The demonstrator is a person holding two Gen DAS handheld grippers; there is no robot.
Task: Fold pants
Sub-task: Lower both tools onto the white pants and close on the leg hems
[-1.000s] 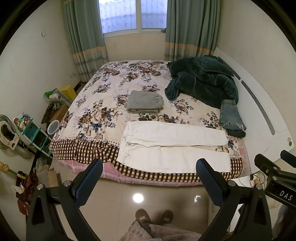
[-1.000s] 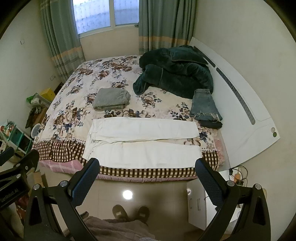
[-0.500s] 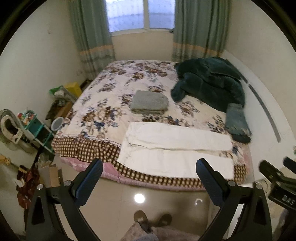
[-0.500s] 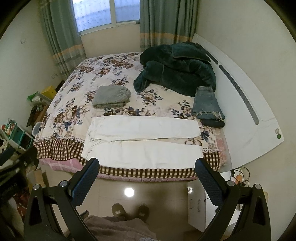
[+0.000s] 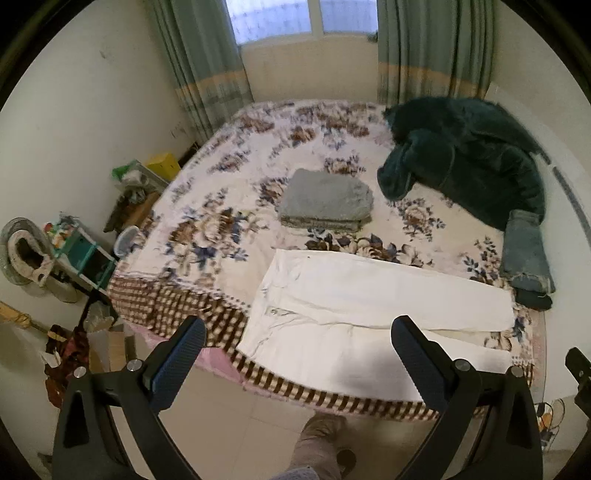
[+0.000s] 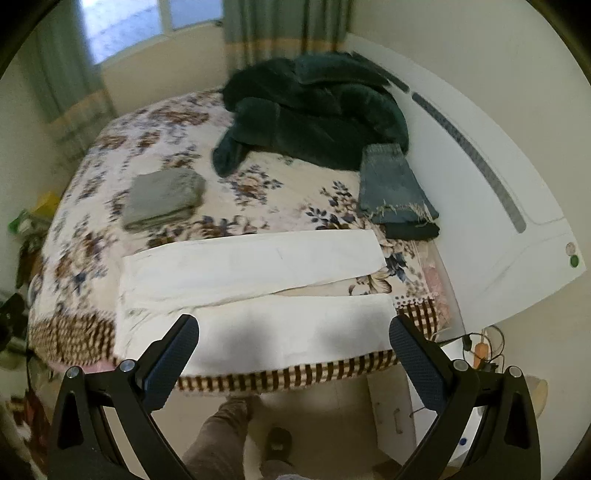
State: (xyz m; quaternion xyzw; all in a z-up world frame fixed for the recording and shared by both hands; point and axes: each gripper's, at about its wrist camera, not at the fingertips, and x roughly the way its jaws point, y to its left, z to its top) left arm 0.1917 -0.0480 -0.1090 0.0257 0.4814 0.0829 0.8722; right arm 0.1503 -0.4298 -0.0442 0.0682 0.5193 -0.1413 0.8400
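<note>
Left gripper point(image 5: 297, 354) and right gripper point(image 6: 293, 350) both being held with jaws spread wide, nothing gripped; white pants point(image 6: 255, 291) being seen flat on the bed point(image 6: 92, 177) just ahead, below both

Floral bed point(image 5: 229, 206) bearing white pants point(image 5: 369, 295), gray stack point(image 5: 325, 199), green coat point(image 5: 465, 162), seemingly jeans point(image 5: 526, 254).

Daylight enters from window point(image 5: 303, 18), blown out in both views. Room dim, soft. Shadow patches fall across white pants point(image 6: 258, 295) near edge. Right view motion-blurred, worst leftward; strong fisheye curvature, black vignette corners.
</note>
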